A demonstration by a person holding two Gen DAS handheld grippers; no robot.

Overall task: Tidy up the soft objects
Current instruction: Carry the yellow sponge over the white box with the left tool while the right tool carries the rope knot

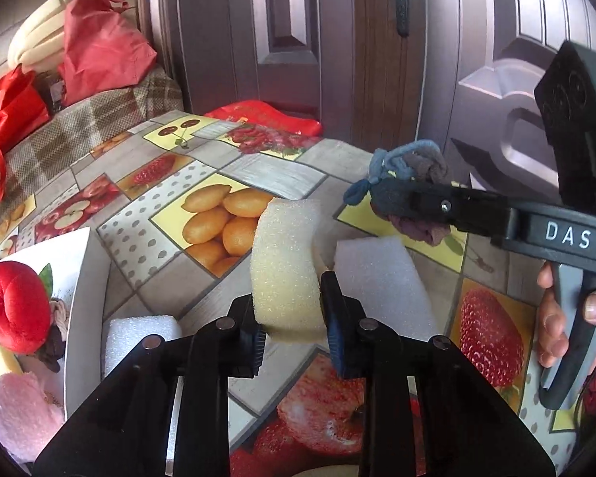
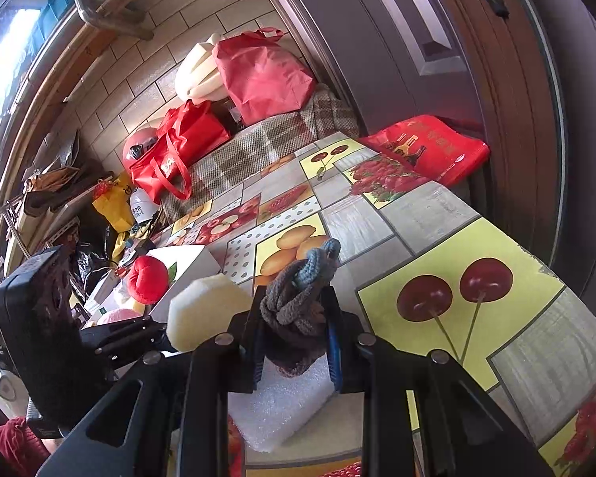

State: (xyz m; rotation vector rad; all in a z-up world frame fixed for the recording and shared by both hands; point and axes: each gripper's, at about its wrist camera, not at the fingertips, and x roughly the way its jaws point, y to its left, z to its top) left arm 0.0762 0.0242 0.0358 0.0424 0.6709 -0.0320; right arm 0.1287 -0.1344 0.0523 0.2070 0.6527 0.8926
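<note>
My left gripper (image 1: 292, 318) is shut on a pale yellow sponge (image 1: 286, 262), which curves up from between its fingers above the fruit-print table (image 1: 171, 206). To its right my right gripper (image 1: 401, 198) hangs over the table, shut on a knotted bundle of grey-brown and blue socks (image 1: 409, 163). The right wrist view has the same bundle (image 2: 298, 298) pinched between the right gripper's (image 2: 294, 330) fingers, with the sponge (image 2: 206, 310) just to its left. A white foam block (image 1: 381, 278) lies on the table beneath both. A white box (image 1: 83, 278) at the left holds a red plush (image 1: 16, 306) and a pink soft piece (image 1: 20, 413).
A second white foam piece (image 1: 139, 334) lies beside the box. A red bag (image 1: 266, 119) sits at the table's far edge by a dark door (image 1: 298, 39). More red bags (image 1: 99, 47) and pale foam rolls (image 1: 39, 35) pile up at the back left. A hand (image 1: 552, 318) holds the right gripper's handle.
</note>
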